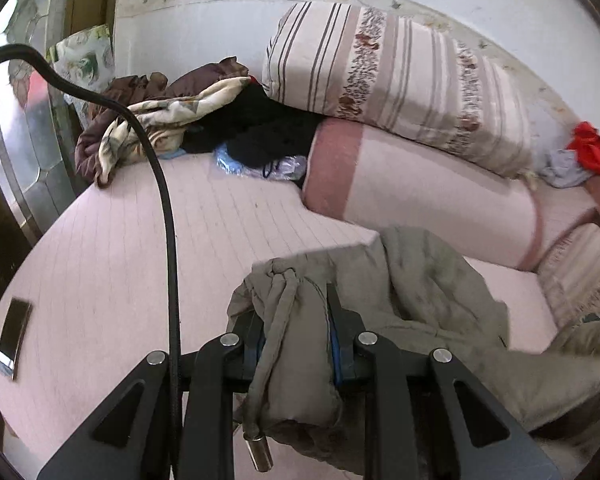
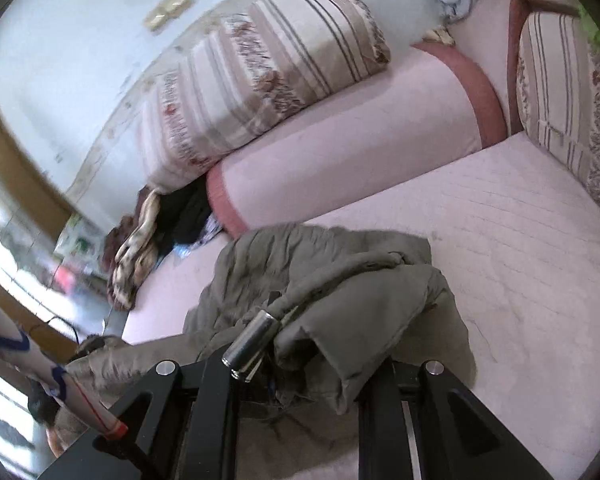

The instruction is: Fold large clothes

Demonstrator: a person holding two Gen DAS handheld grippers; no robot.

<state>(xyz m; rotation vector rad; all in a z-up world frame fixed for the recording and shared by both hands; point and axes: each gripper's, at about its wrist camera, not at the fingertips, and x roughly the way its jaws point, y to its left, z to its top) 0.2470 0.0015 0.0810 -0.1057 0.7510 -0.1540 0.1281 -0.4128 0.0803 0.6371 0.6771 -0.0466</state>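
Observation:
A large grey-green padded coat (image 1: 440, 292) is lifted above the pink bed (image 1: 112, 264). My left gripper (image 1: 296, 320) is shut on a bunched fold of it, with a drawcord and its metal toggle (image 1: 259, 454) dangling below the jaws. In the right wrist view the same coat (image 2: 300, 264) drapes over my right gripper (image 2: 312, 344), which is shut on another bunch of the fabric. A second metal toggle (image 2: 250, 344) lies across the right gripper's left finger. The right fingertips are hidden under the cloth.
A striped floral quilt (image 1: 392, 80) sits on a pink rolled bolster (image 1: 412, 192) against the wall. A heap of brown, cream and black clothes (image 1: 180, 120) lies at the bed's far left. A phone (image 1: 14, 332) rests near the bed edge. A black cable (image 1: 168, 216) hangs in front.

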